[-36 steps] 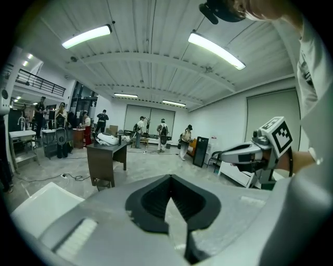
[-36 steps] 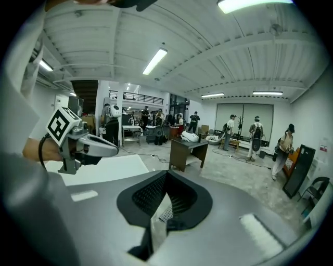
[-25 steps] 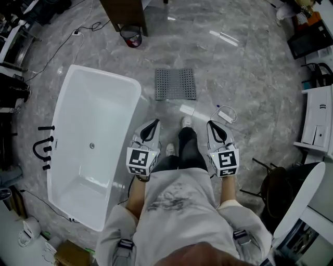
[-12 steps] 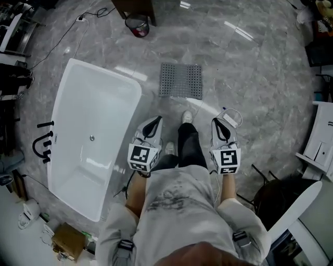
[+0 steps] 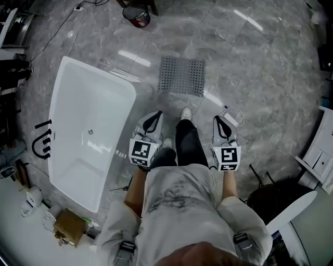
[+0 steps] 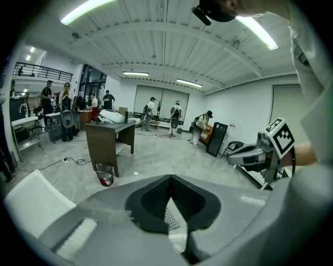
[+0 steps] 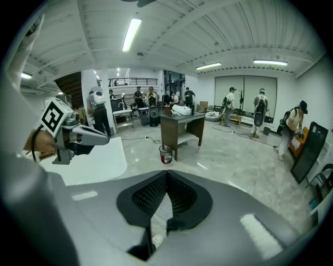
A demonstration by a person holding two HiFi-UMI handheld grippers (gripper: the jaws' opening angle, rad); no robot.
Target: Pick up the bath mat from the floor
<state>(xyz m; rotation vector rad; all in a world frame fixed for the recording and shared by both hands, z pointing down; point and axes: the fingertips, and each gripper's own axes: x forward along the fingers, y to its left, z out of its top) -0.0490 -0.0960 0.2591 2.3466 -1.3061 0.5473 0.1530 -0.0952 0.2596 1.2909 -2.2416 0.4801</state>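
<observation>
Desk cut by top edge; bin contents, maybe rubbish, unclear.

Left gripper and right gripper held side by side in front of the torso, well apart, both pointing forward; each gripper's jaws pressed together, nothing between them; left forearm and right forearm bare, elbows bent

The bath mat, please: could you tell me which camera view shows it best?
The head view: the grey perforated bath mat lies whole and flat on the floor. The left gripper view catches only a dotted sliver of it low in the frame; the right gripper view shows nothing that is clearly the mat.
</observation>
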